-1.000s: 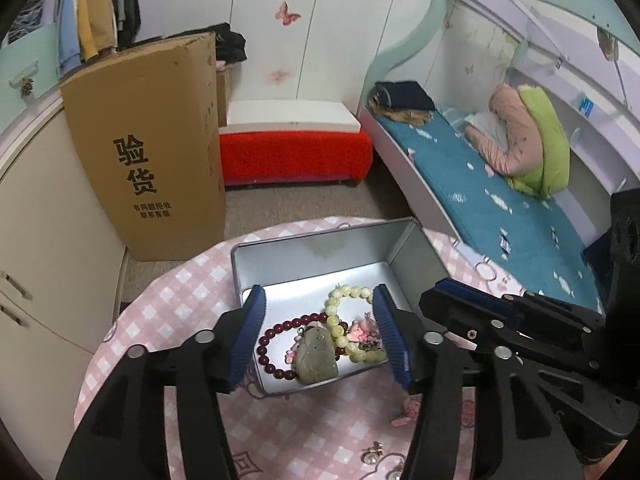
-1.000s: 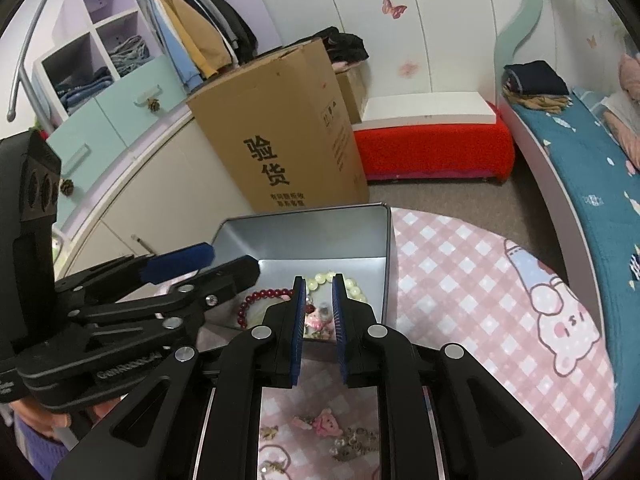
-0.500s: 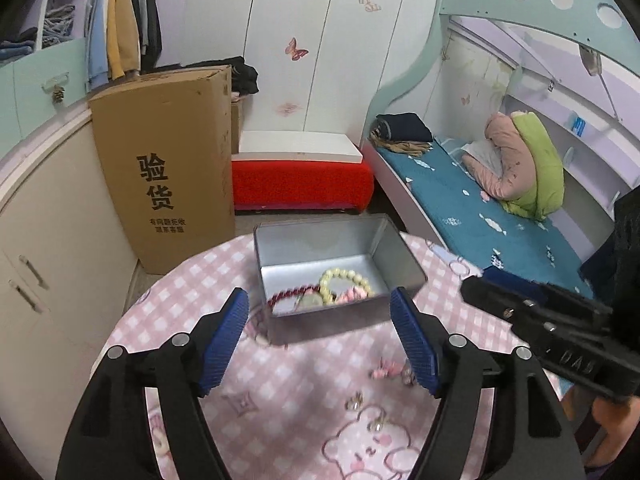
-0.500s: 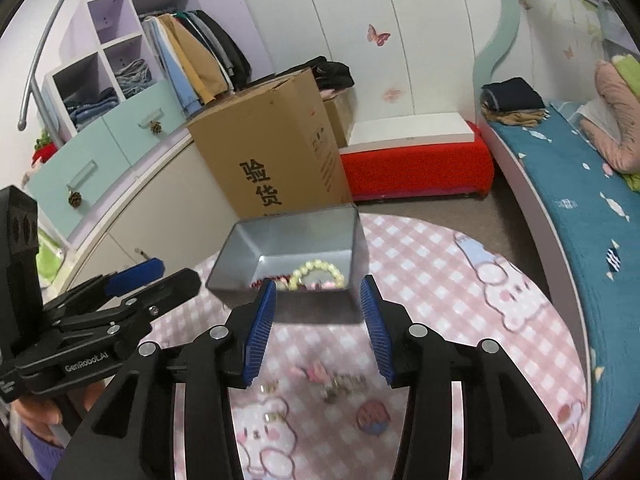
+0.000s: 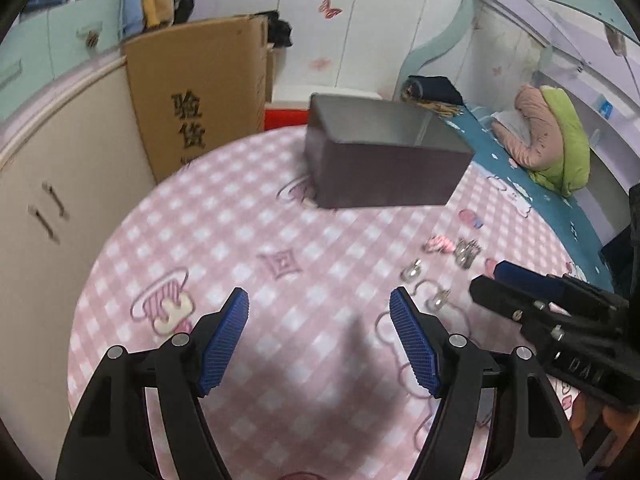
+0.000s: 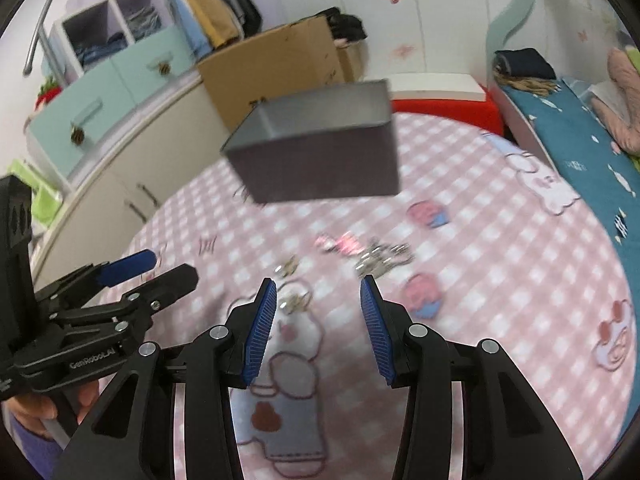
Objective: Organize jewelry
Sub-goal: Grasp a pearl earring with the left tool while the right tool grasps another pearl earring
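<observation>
**Operator:** Status of the loose jewelry (image 6: 362,254) and the tin (image 6: 320,144)?

**Technician:** Several small pieces, a pink one and some silvery clips or earrings, lie scattered on the pink checked tablecloth (image 5: 248,216), between the tin and the grippers. The grey metal tin stands at the far side of the round table. Its interior is hidden from this low angle; a second ago both cameras looked down into it at bead bracelets and a stone.

**Operator:** What changed?

**Technician:** Both tools have drawn back from the tin and dropped lower toward the table. The left gripper (image 5: 320,312) has its jaws spread wide with nothing between them. The right gripper (image 6: 318,300), nearly closed a second ago, has just been opening; its jaws stand apart and empty.

**Operator:** Meaning for the task?

**Technician:** Probably one deposit is finished. The scattered pieces remain to be collected; the right gripper sits nearest them.
</observation>
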Tool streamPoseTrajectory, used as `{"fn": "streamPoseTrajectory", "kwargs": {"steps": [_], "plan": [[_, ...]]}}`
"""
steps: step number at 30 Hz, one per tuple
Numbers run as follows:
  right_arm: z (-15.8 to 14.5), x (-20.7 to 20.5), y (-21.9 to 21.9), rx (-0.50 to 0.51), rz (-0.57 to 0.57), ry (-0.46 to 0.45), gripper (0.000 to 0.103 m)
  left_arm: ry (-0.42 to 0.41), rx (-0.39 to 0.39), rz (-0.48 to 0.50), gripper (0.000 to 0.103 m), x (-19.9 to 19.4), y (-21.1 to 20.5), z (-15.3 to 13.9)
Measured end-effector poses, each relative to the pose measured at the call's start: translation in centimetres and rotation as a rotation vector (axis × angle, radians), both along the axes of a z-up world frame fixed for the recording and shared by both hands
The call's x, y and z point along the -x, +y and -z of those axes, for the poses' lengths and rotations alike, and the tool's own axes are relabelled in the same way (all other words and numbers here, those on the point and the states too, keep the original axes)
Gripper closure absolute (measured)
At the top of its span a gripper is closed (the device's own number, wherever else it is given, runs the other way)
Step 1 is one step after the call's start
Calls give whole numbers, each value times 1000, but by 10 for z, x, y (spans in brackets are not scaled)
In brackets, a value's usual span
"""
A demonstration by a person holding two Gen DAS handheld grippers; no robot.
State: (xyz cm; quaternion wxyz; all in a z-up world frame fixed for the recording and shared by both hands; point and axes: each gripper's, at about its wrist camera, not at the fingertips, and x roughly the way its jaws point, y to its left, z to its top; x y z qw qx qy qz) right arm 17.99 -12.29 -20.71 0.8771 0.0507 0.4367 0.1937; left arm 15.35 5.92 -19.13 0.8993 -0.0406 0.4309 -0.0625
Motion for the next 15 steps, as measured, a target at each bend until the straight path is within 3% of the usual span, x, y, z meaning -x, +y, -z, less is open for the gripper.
{"fn": "streamPoseTrajectory", "kwargs": {"steps": [8, 11, 15], "plan": [[12, -1, 27, 63, -38, 1, 60, 7, 6, -15, 32, 2, 9, 5], [19, -2, 33, 107, -57, 6, 78, 9, 11, -10, 32, -1, 10, 6], [20, -2, 33, 121, -66, -8, 85, 9, 19, 11, 32, -4, 7, 7]]}}
